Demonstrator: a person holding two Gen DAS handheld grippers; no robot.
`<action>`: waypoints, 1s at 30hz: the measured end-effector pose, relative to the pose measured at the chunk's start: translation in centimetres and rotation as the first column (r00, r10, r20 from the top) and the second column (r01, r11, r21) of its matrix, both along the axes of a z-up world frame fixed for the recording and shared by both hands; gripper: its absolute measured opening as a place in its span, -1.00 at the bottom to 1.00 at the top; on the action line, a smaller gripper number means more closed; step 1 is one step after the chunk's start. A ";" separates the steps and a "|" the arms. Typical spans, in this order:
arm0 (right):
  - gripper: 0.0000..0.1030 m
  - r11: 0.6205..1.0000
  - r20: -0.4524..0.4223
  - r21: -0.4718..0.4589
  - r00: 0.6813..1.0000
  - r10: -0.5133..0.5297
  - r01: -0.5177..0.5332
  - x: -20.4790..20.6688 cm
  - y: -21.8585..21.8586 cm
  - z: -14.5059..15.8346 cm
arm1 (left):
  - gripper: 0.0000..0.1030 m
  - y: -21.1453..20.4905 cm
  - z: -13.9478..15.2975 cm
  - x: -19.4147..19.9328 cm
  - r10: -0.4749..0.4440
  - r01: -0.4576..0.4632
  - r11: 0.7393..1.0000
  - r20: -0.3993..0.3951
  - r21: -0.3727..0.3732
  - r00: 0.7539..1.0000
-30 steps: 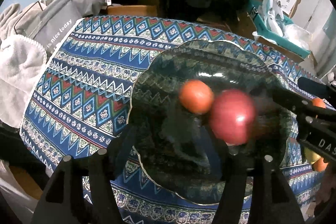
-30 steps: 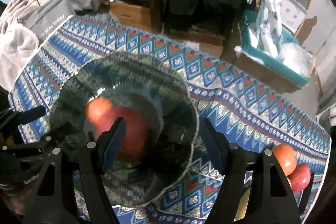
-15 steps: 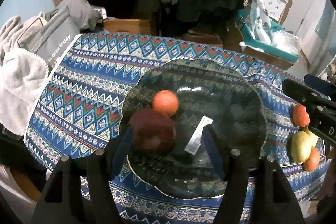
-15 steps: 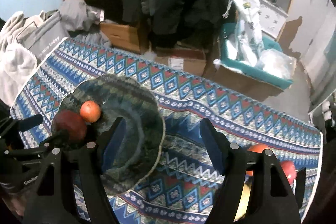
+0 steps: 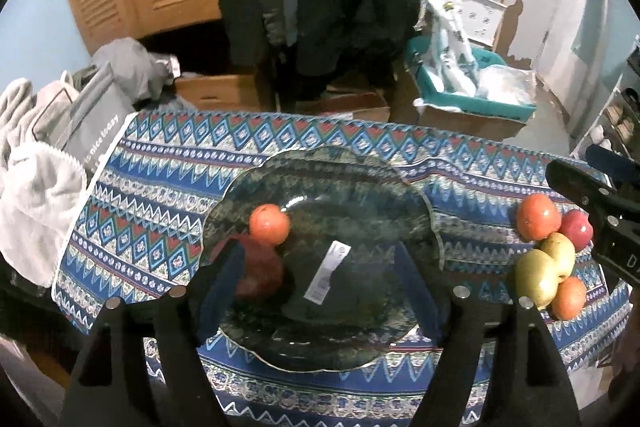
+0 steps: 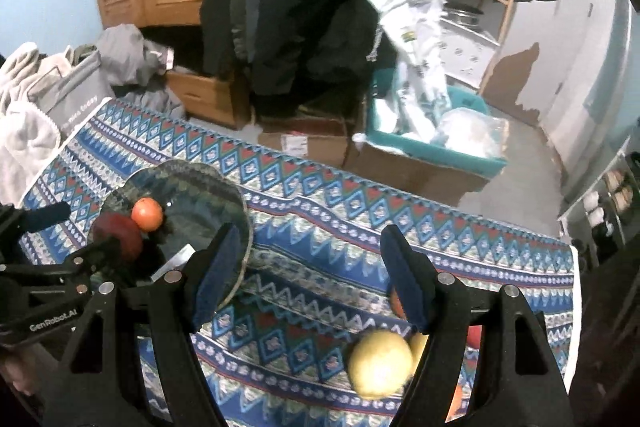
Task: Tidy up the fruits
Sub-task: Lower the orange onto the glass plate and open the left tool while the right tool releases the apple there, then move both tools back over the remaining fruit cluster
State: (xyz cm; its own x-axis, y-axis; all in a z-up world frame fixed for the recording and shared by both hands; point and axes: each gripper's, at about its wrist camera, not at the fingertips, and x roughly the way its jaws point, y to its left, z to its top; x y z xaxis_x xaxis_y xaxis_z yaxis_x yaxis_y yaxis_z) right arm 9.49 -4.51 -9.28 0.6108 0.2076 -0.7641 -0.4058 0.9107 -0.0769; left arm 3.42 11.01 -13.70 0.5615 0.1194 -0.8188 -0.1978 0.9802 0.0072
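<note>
A dark glass plate [image 5: 340, 179] lies on the patterned cloth. It holds an orange fruit [image 5: 269, 225] and a dark red apple [image 5: 260, 269], which is half hidden behind my left finger. My left gripper [image 5: 316, 287] hangs above the plate with its jaws opening and nothing between them. Loose fruit lie to the right: an orange one [image 5: 537, 217], a red one [image 5: 576, 230] and a yellow-green apple [image 5: 536, 277]. My right gripper [image 6: 310, 273] is open and empty over the cloth between the plate [image 6: 208, 195] and a yellow apple [image 6: 380, 363].
A white label [image 5: 328, 273] is stuck on the plate. Grey bags and towels [image 5: 44, 163] crowd the table's left end. Beyond the far edge stand cardboard boxes [image 6: 304, 143], a teal bin [image 6: 432, 143] and hanging coats. The cloth's right edge [image 6: 574, 267] lies just past the loose fruit.
Both grippers have lifted and drawn back from the plate. The red apple has moved from the right of the orange fruit to the plate's left side. The left jaws stand wider.
</note>
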 end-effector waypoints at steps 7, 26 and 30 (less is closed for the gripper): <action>0.42 0.998 0.005 0.023 0.998 -0.061 0.060 -1.0 -3.8 0.8 | 0.52 -2.9 1.3 -0.1 -0.057 0.057 0.998 0.020 0.006 0.998; 0.64 0.981 0.022 0.028 0.981 -0.194 0.194 -3.5 -13.4 1.1 | 0.58 -10.4 2.2 0.8 -0.191 0.192 0.981 0.014 -0.012 0.981; 0.65 0.976 0.006 0.026 0.976 -0.218 0.217 -3.9 -15.2 0.5 | 0.59 -11.9 2.0 0.9 -0.216 0.216 0.976 0.007 -0.018 0.976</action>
